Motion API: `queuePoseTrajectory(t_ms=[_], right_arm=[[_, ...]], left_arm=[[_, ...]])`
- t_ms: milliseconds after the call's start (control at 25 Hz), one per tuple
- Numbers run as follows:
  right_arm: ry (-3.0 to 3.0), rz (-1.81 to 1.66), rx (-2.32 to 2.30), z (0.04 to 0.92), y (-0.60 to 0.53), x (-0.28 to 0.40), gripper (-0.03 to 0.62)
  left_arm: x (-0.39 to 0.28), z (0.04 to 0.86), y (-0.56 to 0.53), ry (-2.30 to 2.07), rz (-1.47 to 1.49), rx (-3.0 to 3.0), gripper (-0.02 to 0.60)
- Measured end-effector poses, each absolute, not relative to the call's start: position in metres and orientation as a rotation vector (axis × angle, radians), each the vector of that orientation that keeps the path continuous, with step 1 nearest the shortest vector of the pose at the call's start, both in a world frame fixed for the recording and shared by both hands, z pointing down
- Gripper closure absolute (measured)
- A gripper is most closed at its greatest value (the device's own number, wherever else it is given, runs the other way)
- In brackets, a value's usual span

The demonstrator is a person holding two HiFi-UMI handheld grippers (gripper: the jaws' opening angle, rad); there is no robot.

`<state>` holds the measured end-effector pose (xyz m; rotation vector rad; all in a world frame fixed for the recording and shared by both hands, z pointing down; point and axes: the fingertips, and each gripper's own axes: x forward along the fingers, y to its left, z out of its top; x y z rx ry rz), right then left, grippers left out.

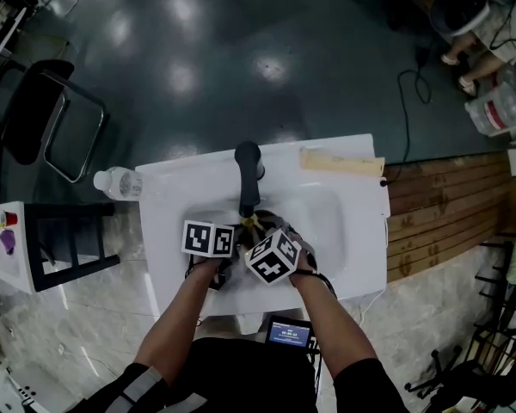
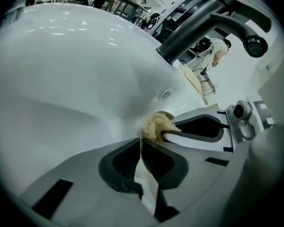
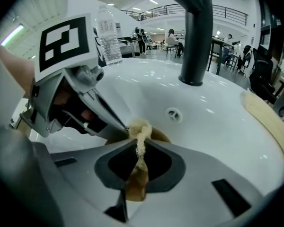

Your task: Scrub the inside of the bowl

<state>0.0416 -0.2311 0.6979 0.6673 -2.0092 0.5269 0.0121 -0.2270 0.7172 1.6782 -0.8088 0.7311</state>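
Both grippers reach into the white sink [image 1: 348,222] below the black tap [image 1: 248,175]. My left gripper [image 2: 141,144] is shut on the thin rim of a brown bowl [image 3: 135,186], which lies in the basin mostly hidden under the jaws. My right gripper [image 3: 138,148] is shut on a tan fibrous scrubber [image 3: 139,129], whose tuft sticks out past the fingertips. The scrubber [image 2: 156,124] sits right beside the left jaws. In the head view the two marker cubes cover the bowl, and only a bit of the scrubber [image 1: 252,222] shows.
An overflow hole [image 3: 173,113] sits in the basin wall under the tap. A water bottle [image 1: 119,181] lies at the sink's left edge and a tan cloth [image 1: 340,162] on its back rim. A small screen [image 1: 290,334] hangs at the front edge. A black chair [image 1: 60,123] stands far left.
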Motion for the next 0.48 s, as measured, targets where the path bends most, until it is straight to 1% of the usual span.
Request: queuePoseTrajectory(t_ms=[480], right_arm=[[-2.157,0.534,0.323,0.695,-0.181,0.013,0.554]], left_arm=[[0.007,0.716,-0.234,-0.825,0.722,1.677,0.565]])
